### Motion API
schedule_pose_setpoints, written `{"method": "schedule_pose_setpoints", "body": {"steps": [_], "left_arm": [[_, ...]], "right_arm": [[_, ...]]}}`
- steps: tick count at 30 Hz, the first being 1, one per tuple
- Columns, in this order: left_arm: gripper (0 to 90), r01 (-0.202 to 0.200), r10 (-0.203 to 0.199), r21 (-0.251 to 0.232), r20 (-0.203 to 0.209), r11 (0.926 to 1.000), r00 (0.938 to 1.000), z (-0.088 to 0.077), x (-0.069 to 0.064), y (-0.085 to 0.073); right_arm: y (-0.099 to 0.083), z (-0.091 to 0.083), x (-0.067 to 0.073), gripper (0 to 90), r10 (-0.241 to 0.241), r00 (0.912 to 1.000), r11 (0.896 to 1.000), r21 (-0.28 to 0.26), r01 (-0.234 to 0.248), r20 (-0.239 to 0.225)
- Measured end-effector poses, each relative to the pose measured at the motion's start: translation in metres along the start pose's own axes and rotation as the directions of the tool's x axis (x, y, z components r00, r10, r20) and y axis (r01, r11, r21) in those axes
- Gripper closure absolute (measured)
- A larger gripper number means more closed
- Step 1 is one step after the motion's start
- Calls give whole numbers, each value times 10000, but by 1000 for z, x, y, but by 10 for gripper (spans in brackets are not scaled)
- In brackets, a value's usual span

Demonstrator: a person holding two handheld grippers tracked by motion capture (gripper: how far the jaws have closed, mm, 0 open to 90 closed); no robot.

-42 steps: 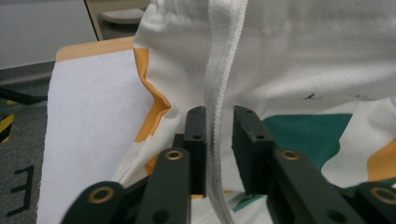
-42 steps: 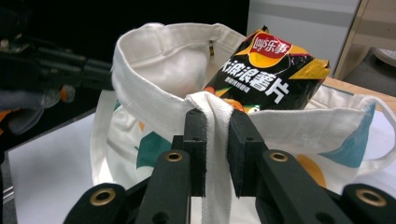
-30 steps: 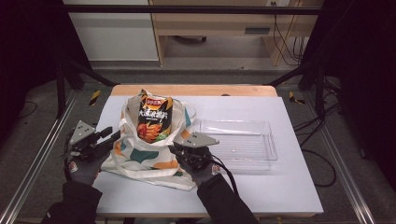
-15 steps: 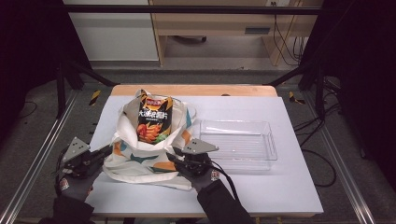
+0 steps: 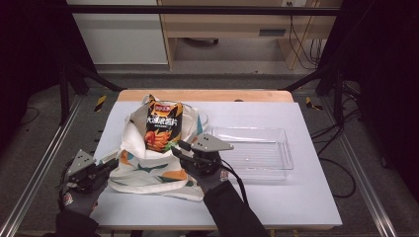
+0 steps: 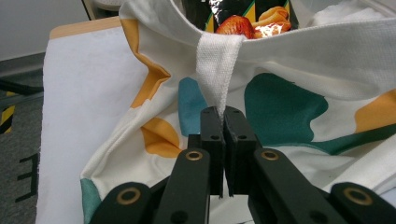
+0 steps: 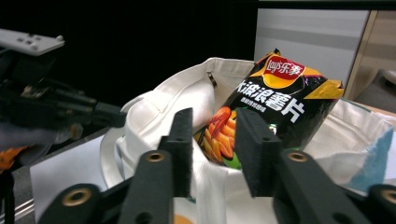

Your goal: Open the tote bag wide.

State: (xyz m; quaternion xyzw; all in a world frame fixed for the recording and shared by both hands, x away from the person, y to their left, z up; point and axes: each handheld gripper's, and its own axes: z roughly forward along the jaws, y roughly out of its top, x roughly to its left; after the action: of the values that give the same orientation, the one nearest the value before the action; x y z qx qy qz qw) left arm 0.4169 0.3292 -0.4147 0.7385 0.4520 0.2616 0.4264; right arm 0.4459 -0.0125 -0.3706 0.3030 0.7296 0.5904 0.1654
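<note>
A black and orange chip bag (image 5: pixel 160 128) stands upright in a white tote bag (image 5: pixel 148 170) with teal and orange patches, at the table's left. My left gripper (image 5: pixel 109 165) is by the tote's left side, shut on the tote's white strap (image 6: pixel 219 74), which runs taut up to the rim. My right gripper (image 5: pixel 179 148) hovers at the tote's right rim and points at the chip bag (image 7: pixel 275 107). Its jaws have just been opening and stand apart. The tote's rim (image 7: pixel 205 182) and the chip bag's lower part show in the gap, and the pads press on neither.
A clear plastic tray (image 5: pixel 252 153) lies right of the tote, just behind my right hand. The white table (image 5: pixel 296 197) has free room at the front right. Metal rails run along both sides. My left gripper (image 7: pixel 116 116) appears at the left of the right gripper view.
My left gripper has come down toward the front left corner and closed on the strap. The right hand has barely shifted.
</note>
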Motion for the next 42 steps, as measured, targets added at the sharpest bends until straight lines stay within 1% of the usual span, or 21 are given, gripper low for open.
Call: {"method": "schedule_pose_setpoints", "body": {"steps": [3, 5, 9, 14, 15, 17, 18, 20, 24, 27, 28, 29, 32, 33, 34, 35, 36, 39, 40, 41, 42], "left_arm": [[869, 17, -17, 30, 10, 10000, 10000, 0, 0, 0], [869, 17, -17, 52, 21, 10000, 10000, 1, 0, -1], [869, 39, -39, 103, 21, 9999, 10000, 1, 1, -1], [848, 83, -83, 41, 97, 10000, 9999, 3, 1, -1], [804, 107, -103, -197, 188, 9997, 9998, 2, 2, -1], [768, 170, -162, -351, 234, 9992, 9996, 1, 3, 0], [719, 236, -223, -447, 285, 9987, 9993, -1, 3, 1], [663, 424, -402, -722, 315, 9965, 9987, -5, 5, 3], [646, 563, -526, -1083, 368, 9925, 9979, -12, 5, 10], [658, 600, -539, -1520, 441, 9866, 9976, -22, 3, 24], [669, 600, -539, -1520, 441, 9866, 9976, -22, 3, 24], [700, 578, -506, -1660, 475, 9844, 9976, -24, 0, 34], [781, 382, -303, -1642, 507, 9857, 9983, -21, -3, 43], [812, 208, -128, -1477, 546, 9888, 9984, -13, -7, 49], [825, 208, -128, -1477, 546, 9888, 9984, -13, -7, 49], [840, 166, -87, -1260, 631, 9919, 9980, -3, -11, 54], [846, 166, -87, -1260, 631, 9919, 9980, -3, -11, 54], [858, -135, 180, -663, 673, 9977, 9976, 21, -22, 61], [860, -135, 180, -663, 673, 9977, 9976, 21, -22, 61], [861, -355, 366, -199, 627, 9992, 9974, 34, -27, 62], [864, -355, 366, -199, 627, 9992, 9974, 34, -27, 62]], "right_arm": [[0, 14, -2, 781, 269, 9996, 9995, 150, -269, -53], [-6, 27, 0, 846, 275, 9996, 9983, 520, -277, 46], [-18, 37, 4, 892, 135, 9999, 9945, 1038, -131, -27], [-31, 38, 7, 895, 9, 10000, 9907, 1360, -5, -30], [-35, 38, 8, 896, -40, 10000, 9893, 1457, 48, -61], [-36, 37, 9, 895, -61, 10000, 9885, 1513, 71, -71], [-39, 37, 9, 895, -124, 9999, 9875, 1570, 134, -73], [-43, 36, 7, 895, 7, 9999, 9871, 1604, 9, -100], [-48, 36, 7, 895, 69, 9999, 9853, 1709, -47, -120], [-53, 37, 8, 894, 24, 9999, 9818, 1899, -4, -102], [-53, 37, 8, 894, 24, 9999, 9818, 1899, -4, -102], [-56, 37, 9, 894, 4, 10000, 9813, 1922, 7, -56], [-58, 38, 9, 894, 16, 10000, 9809, 1946, -7, -44], [-61, 38, 10, 894, 9, 10000, 9789, 2043, 5, -68], [-61, 38, 10, 894, 9, 10000, 9789, 2043, 5, -68], [-64, 40, 11, 894, -15, 10000, 9765, 2156, 25, -48], [-64, 40, 11, 894, -15, 10000, 9765, 2156, 25, -48], [-67, 42, 13, 895, -63, 10000, 9746, 2236, 77, -70], [-67, 42, 13, 895, -63, 10000, 9746, 2236, 77, -70], [-69, 42, 12, 895, -44, 9999, 9736, 2282, 66, -98], [-69, 42, 12, 895, -44, 9999, 9736, 2282, 66, -98]]}}
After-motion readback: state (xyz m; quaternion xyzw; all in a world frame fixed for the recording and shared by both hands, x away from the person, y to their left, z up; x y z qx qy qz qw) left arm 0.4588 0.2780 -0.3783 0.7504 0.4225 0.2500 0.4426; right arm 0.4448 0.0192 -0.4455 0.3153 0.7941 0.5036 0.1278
